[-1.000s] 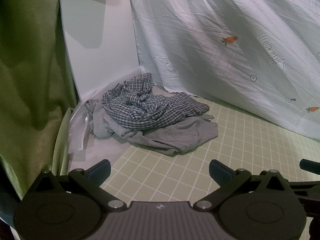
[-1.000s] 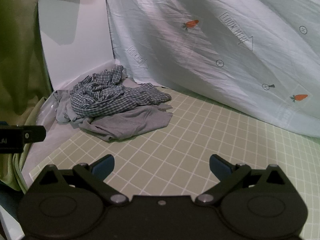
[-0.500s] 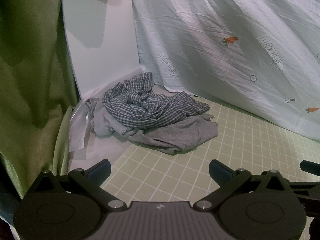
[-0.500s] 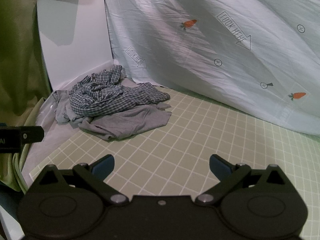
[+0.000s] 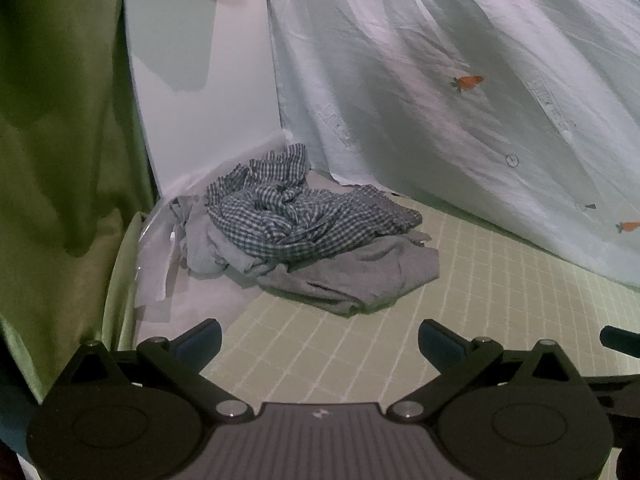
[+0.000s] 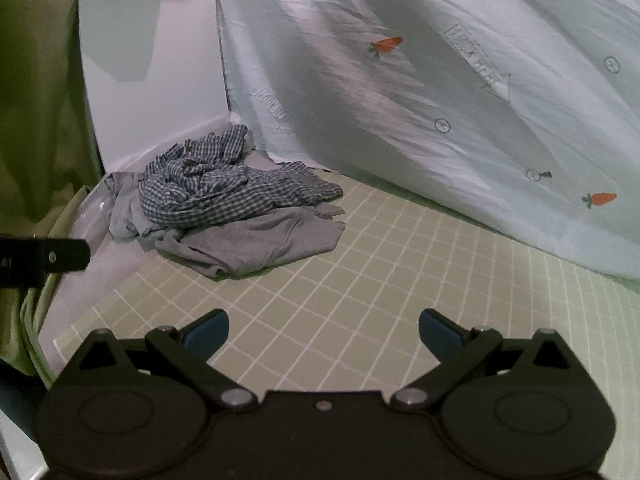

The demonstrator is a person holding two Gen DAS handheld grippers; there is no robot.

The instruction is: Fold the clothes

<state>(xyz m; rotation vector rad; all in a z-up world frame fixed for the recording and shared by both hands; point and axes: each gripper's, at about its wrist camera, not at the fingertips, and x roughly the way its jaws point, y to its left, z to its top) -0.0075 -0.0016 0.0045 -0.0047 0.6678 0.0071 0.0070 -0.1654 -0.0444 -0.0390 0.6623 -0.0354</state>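
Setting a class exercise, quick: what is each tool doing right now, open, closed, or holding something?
Left tool: open, holding nothing, short of the clothes.
Right tool: open, holding nothing, over the mat.

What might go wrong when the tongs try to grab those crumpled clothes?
Three things, probably. The blue-and-white checked shirt lies tangled on top of the plain grey garment, so the open left tongs may pinch both at once. The pile touches the pale carrot-print sheet hanging behind it, which could get snagged. The open right tongs hover beside the left, so they might bump reaching in.
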